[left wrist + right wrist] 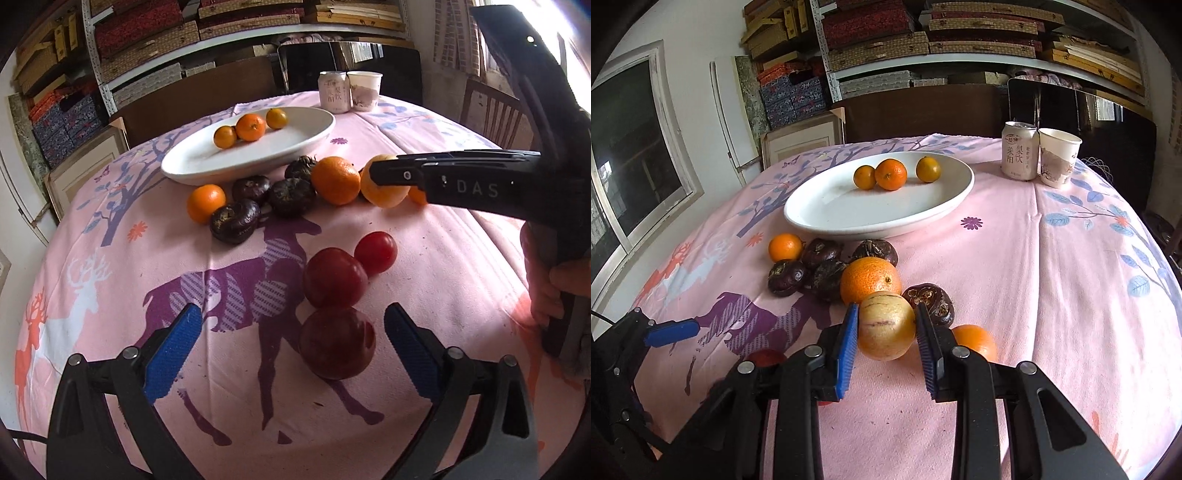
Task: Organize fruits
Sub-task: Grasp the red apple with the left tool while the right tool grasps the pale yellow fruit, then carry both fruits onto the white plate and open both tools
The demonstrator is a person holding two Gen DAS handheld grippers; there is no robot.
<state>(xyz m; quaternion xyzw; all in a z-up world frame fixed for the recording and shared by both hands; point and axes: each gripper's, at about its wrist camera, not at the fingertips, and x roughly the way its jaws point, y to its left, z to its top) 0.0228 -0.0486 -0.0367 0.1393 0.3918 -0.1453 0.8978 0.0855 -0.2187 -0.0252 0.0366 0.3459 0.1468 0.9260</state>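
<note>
My right gripper (886, 308) is shut on a yellow fruit with purple streaks (886, 326), close above the pink tablecloth; the left wrist view shows that fruit (382, 194) in its black fingers. My left gripper (295, 317) stands open around a dark red plum (337, 343), its blue pads clear of it. Two more red fruits (334, 277) (376, 252) lie just beyond. A white oval plate (827, 214) farther back holds three small oranges (891, 174). Oranges (870, 280) (785, 246) and several dark brown bulbs (786, 277) lie in front of the plate.
A drink can (1019, 151) and a paper cup (1058, 157) stand at the table's far right. Shelves of boxes, a chair back and a window surround the table. A person's hand (546, 288) grips the right tool's handle.
</note>
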